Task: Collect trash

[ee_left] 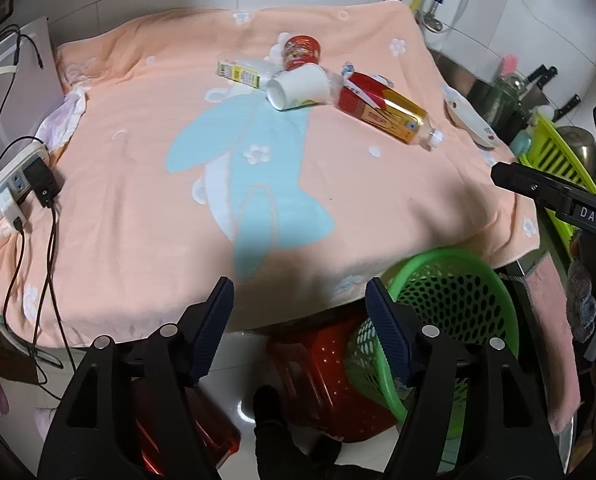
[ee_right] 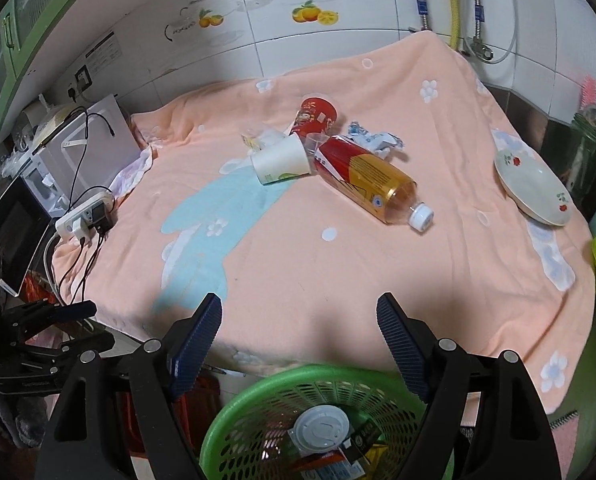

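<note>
Since both claws hang open and empty at the table's near edge, the bottle (ee_right: 372, 178) lies well ahead, cap toward the right claw (ee_right: 300, 320), nearer than the left claw (ee_left: 300, 300).

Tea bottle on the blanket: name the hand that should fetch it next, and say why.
Right, probably. The tea bottle lies on the right side of the pile, its cap toward the open right gripper. The left gripper, also open and empty, faces the blanket's middle, farther off.

A white tiled wall (ee_right: 298, 52) with fruit stickers (ee_right: 315, 14) stood behind a peach blanket-covered table (ee_right: 338, 272); pale floor (ee_left: 242, 360) below.
</note>
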Action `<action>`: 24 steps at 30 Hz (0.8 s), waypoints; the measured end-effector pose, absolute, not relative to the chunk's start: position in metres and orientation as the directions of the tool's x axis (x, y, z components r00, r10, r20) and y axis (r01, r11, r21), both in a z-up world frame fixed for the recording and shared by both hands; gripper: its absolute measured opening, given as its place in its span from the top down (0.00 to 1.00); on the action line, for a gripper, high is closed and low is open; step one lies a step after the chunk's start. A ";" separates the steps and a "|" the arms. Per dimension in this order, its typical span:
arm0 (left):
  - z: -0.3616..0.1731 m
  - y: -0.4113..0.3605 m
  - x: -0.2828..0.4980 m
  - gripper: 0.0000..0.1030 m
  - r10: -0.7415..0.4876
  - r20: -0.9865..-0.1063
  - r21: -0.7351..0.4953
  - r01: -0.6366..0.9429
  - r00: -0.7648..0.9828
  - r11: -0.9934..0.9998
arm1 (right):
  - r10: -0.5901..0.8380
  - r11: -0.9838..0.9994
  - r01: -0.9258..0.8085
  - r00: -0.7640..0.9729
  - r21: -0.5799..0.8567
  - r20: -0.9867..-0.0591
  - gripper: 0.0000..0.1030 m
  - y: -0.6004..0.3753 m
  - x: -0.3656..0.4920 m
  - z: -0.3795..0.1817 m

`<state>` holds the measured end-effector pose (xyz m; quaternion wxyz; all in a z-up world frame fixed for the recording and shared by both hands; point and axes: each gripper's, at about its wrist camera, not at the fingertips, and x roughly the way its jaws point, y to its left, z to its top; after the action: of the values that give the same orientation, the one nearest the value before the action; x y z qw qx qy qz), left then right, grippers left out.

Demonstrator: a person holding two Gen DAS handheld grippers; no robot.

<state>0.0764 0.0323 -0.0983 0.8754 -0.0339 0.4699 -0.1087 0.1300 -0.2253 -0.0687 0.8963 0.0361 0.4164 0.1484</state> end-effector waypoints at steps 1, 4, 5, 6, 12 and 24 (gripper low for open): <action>-0.099 0.034 0.077 0.34 -0.221 -0.815 -0.162 0.155 0.536 0.975 | 0.296 0.953 -0.237 0.609 0.187 -0.736 0.23 -0.225 0.132 -0.068; -0.100 0.037 0.078 0.33 -0.216 -0.816 -0.164 0.143 0.536 0.976 | 0.294 0.954 -0.238 0.608 0.184 -0.738 0.23 -0.222 0.137 -0.069; -0.101 0.039 0.079 0.33 -0.216 -0.817 -0.167 0.139 0.535 0.976 | 0.294 0.954 -0.238 0.607 0.184 -0.738 0.23 -0.222 0.138 -0.069; -0.101 0.040 0.079 0.33 -0.216 -0.818 -0.168 0.137 0.534 0.976 | 0.295 0.953 -0.239 0.606 0.185 -0.739 0.23 -0.221 0.140 -0.070; -0.103 0.040 0.081 0.33 -0.212 -0.821 -0.167 0.133 0.529 0.977 | 0.301 0.951 -0.244 0.603 0.189 -0.738 0.23 -0.218 0.144 -0.071; -0.103 0.036 0.083 0.32 -0.217 -0.821 -0.169 0.139 0.529 0.976 | 0.288 0.956 -0.223 0.607 0.190 -0.741 0.23 -0.226 0.144 -0.072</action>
<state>0.0829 0.0360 -0.1030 0.8733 -0.0411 0.4747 -0.1020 0.1441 -0.2255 -0.0717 0.8954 0.0392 0.4200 0.1426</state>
